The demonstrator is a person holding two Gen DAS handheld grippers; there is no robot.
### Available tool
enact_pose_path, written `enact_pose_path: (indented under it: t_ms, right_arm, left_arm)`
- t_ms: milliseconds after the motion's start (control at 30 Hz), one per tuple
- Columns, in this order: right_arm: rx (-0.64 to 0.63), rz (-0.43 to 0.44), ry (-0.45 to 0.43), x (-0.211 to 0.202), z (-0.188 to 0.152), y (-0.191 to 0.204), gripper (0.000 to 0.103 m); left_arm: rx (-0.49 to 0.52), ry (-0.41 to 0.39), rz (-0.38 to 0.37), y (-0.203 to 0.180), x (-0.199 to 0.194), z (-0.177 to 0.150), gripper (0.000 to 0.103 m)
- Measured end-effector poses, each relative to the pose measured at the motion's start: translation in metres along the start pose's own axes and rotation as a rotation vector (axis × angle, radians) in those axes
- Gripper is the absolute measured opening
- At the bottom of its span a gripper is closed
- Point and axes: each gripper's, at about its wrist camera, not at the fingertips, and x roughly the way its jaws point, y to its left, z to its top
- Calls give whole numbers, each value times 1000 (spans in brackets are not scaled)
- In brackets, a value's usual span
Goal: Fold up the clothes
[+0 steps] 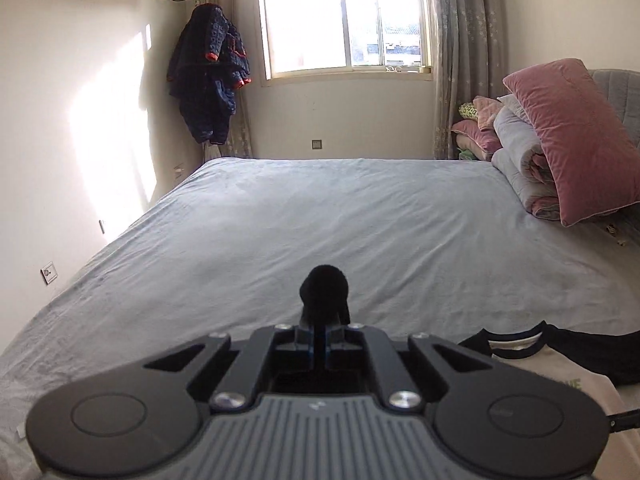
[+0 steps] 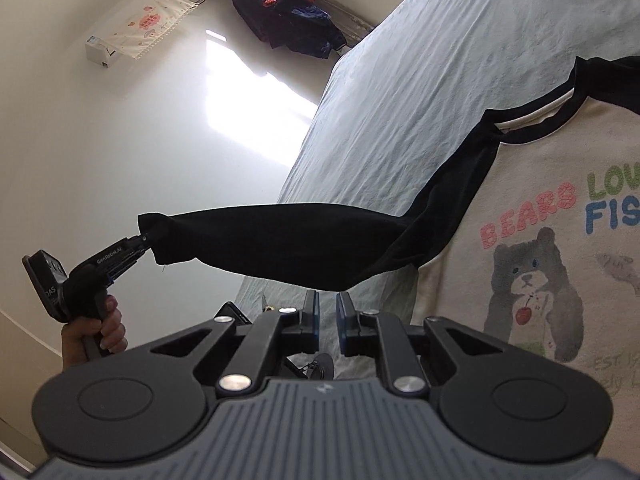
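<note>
The left hand-held gripper [image 2: 145,239] was clenched on the cuff of the black sleeve [image 2: 280,246], with its fingers pressed together around a dark bunch of cloth. It held the sleeve stretched out in the air, away from the edge of the bed [image 1: 320,216], and a hand [image 2: 96,334] gripped its handle from below. In the left wrist view, the bunched cuff sat just in front of the closed fingers, and beyond it the bed lay wide and bare up to the far wall.

The right hand-held gripper [image 2: 327,322] was released; a narrow gap showed between its two blue-edged fingers [image 2: 311,316] and nothing was between them. It hovered just below the hanging sleeve, near the place where the sleeve joined the shirt [image 2: 520,208].

The shirt lay flat on the bed, to the right of the right hand-held gripper. Its body was of cream cloth with a black collar band and black sleeves, and it carried a print of a grey bear with coloured letters. The bed sheet was pale blue-grey, soft and lightly wrinkled.

Farther off, a pink pillow [image 1: 572,136] leaned on folded quilts [image 1: 516,156] at the right side of the bed. A dark blue quilted jacket [image 1: 208,76] hung in the corner beside the bright window [image 1: 344,16].
</note>
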Motion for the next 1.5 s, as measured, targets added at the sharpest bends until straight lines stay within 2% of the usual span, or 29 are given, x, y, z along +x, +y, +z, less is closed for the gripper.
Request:
enact_pose_path:
  t_ms: [167,333,467,567,833,867,933,967,1000,1167,1333,1367,1433,1467,1500]
  right_arm:
    - [-54,-61,19,29,0,11,16]
    - [-112,-134,41,64,-1,14,16]
    - [-138,-187,64,95,-2,9,16]
    - [-148,-217,80,118,-2,5,16]
    - [-198,-329,126,169,7,-7,16]
    - [-214,-346,128,175,12,-7,16]
    - [-258,-375,120,185,24,-7,27]
    - [-289,-388,110,190,30,-7,42]
    - [-319,-402,100,196,36,-7,46]
    - [-522,-484,99,237,57,-10,46]
    - [-737,-562,181,279,51,-21,46]
    - [-781,-574,190,285,47,-22,44]
    - [-814,-563,194,288,41,-21,23]
    - [-819,-553,199,288,38,-20,6]
    - [-828,-552,200,289,36,-18,6]
  left_arm:
    - [-77,64,16,45,39,-3,4]
    - [-167,156,29,88,77,-28,4]
    - [-260,253,40,130,109,-58,5]
    - [-290,320,64,152,136,-84,5]
    - [-357,425,74,179,197,-147,8]
    - [-365,422,67,183,201,-152,9]
    - [-393,410,45,191,205,-160,12]
    - [-416,401,31,196,207,-165,13]
    - [-437,391,17,200,209,-168,14]
    - [-502,329,-37,211,214,-179,14]
    - [-493,279,-48,209,217,-186,13]
    - [-488,269,-46,208,217,-187,10]
    - [-472,246,-38,206,216,-189,5]
    - [-463,234,-34,205,215,-190,5]
    - [-458,223,-28,205,213,-190,4]
